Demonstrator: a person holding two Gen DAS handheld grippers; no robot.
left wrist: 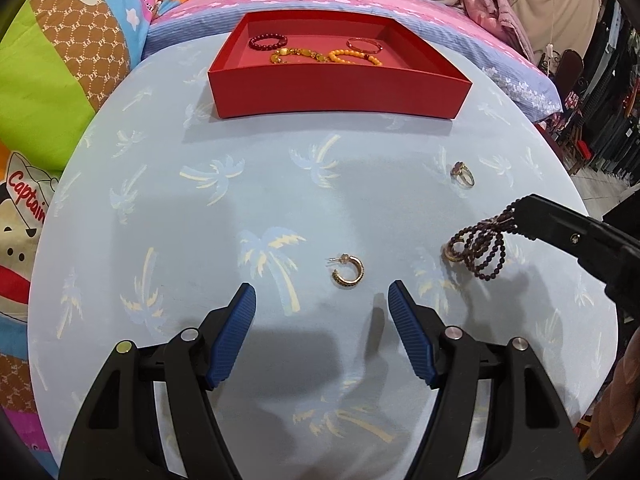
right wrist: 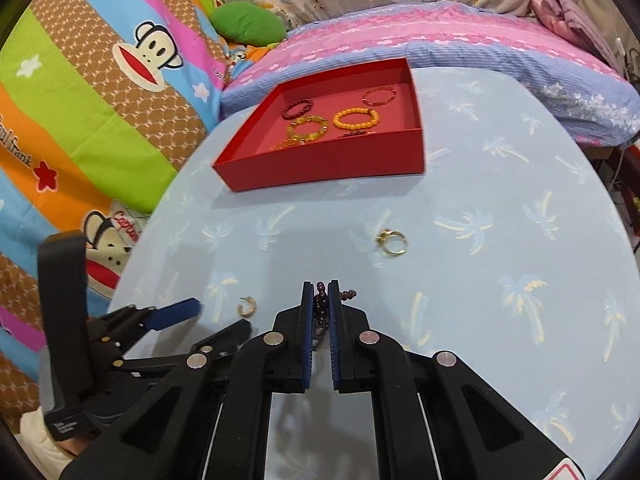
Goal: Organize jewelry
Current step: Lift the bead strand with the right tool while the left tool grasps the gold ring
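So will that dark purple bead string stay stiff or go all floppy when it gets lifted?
Probably floppy: the dark bead string droops in loose loops from the right hand-held gripper, which is shut on it. It looks light, since a thin pinch holds it. It may swing and brush the gold ring just behind the hanging loops.

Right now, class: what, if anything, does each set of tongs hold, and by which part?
The right tongs pinch the looped dark purple bead bracelet by its upper strands, with the rest dangling. The left tongs stand open, holding nothing.
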